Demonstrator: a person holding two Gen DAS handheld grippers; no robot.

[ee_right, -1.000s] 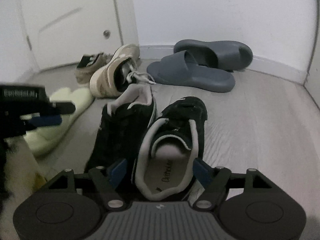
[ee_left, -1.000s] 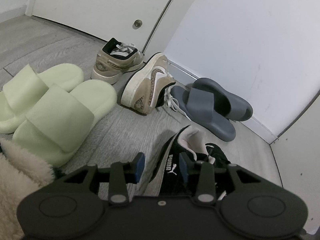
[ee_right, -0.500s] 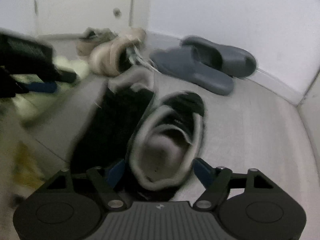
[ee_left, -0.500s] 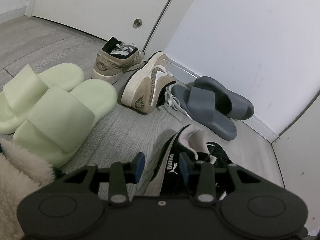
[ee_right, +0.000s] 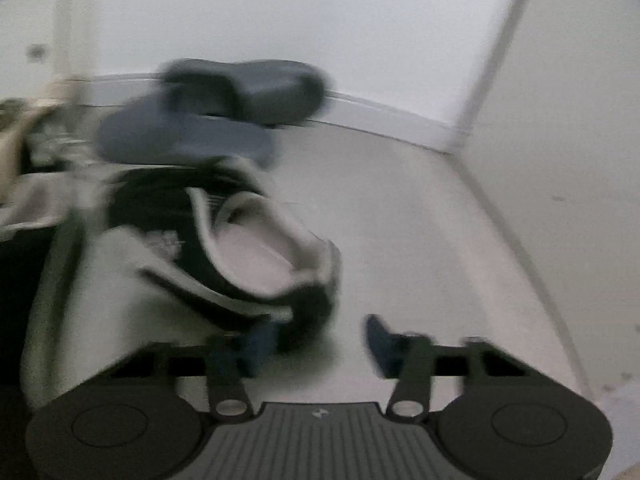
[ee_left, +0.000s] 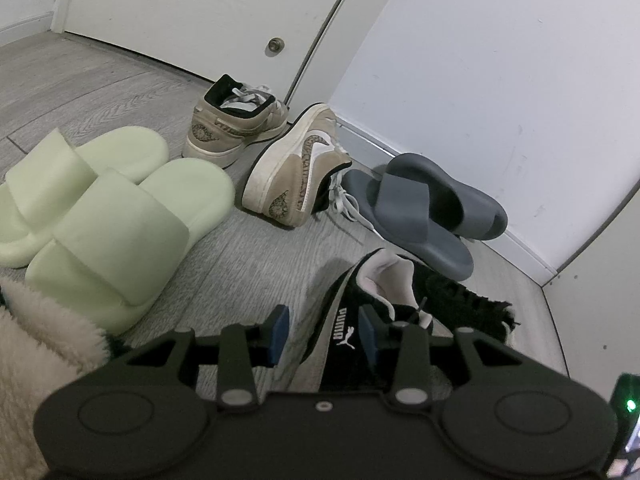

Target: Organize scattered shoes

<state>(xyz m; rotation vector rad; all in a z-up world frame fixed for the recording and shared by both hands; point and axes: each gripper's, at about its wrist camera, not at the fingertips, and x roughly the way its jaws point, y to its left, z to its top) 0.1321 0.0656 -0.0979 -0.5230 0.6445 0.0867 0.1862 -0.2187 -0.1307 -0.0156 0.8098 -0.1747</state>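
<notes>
Left gripper (ee_left: pixel 323 334) straddles Puma sneaker (ee_left: pixel 352 320) heel, pads apart: close squarely before lifting. Right gripper (ee_right: pixel 316 340) wide, empty, blurred.

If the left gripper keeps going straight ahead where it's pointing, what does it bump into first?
Probably the black sneaker. Its heel sits right between the left gripper fingers already, so it looks like first contact. Farther along that line lie the gray slides, though depth is hard to judge in this view.

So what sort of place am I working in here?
Probably a home entryway: a white door with a knob, grey wood-look floor, and shoes left along the wall, such as grey slides.
</notes>
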